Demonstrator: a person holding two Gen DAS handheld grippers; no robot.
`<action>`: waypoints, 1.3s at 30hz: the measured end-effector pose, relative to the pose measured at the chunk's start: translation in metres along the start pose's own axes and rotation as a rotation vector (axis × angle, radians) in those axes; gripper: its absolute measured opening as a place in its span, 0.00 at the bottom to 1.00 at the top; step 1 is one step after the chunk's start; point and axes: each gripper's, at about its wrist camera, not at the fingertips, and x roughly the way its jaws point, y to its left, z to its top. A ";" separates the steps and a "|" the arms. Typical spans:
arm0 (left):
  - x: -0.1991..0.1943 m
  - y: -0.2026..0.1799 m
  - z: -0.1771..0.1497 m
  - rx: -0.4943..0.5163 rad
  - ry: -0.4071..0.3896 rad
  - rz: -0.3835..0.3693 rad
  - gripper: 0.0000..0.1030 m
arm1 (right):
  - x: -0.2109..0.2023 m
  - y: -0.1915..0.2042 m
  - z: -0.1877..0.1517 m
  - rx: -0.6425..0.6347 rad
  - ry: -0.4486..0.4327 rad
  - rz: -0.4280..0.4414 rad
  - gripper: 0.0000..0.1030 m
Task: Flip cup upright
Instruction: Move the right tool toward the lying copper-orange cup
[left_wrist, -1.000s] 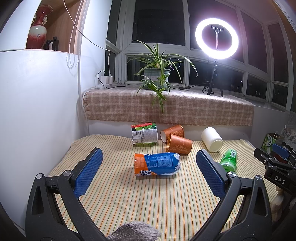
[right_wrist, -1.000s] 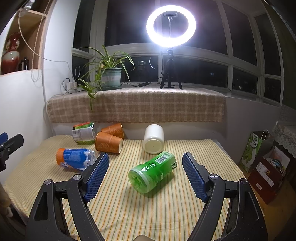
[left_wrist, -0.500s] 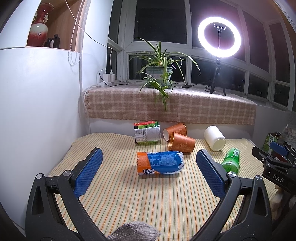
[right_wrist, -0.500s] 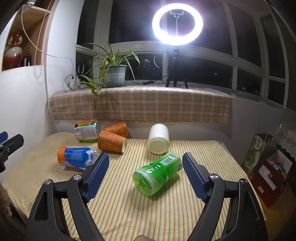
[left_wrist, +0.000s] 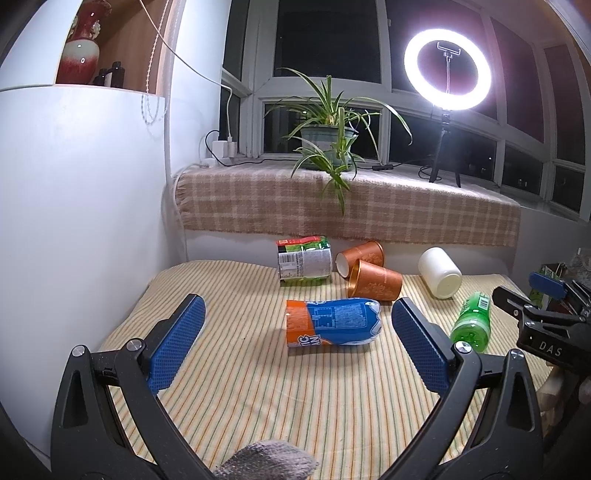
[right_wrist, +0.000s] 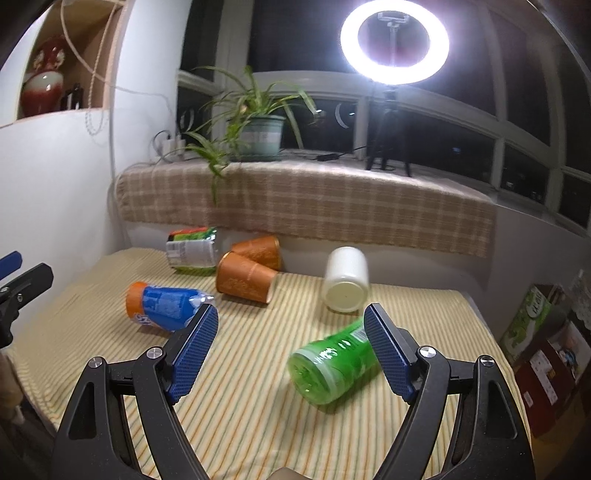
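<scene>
Several cups lie on their sides on the striped cloth: an orange-and-blue one (left_wrist: 332, 323) (right_wrist: 166, 306), a green one (left_wrist: 472, 321) (right_wrist: 332, 363), two brown paper cups (left_wrist: 375, 280) (right_wrist: 245, 278), a white one (left_wrist: 441, 273) (right_wrist: 345, 280) and a green-labelled one (left_wrist: 304, 260) (right_wrist: 190, 251). My left gripper (left_wrist: 297, 349) is open and empty, just short of the orange-and-blue cup. My right gripper (right_wrist: 290, 349) is open and empty, with the green cup by its right finger.
A white wall (left_wrist: 92, 203) runs along the left of the table (left_wrist: 258, 398). A plaid-covered sill (left_wrist: 351, 206) behind holds a potted plant (left_wrist: 328, 144) and a ring light (left_wrist: 447, 74). Boxes (right_wrist: 543, 343) stand beyond the right table edge.
Both grippers have swung, shifting the scene rightward in each view. The right gripper has come closer to the green cup. Nothing on the table has moved.
</scene>
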 end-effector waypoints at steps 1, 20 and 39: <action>0.001 0.002 -0.001 0.000 0.002 0.004 1.00 | 0.004 0.001 0.003 -0.014 0.012 0.021 0.79; 0.010 0.050 -0.023 -0.023 0.083 0.120 1.00 | 0.136 0.026 0.057 -0.490 0.418 0.327 0.79; 0.023 0.099 -0.035 -0.093 0.138 0.236 1.00 | 0.244 0.058 0.059 -0.687 0.642 0.393 0.78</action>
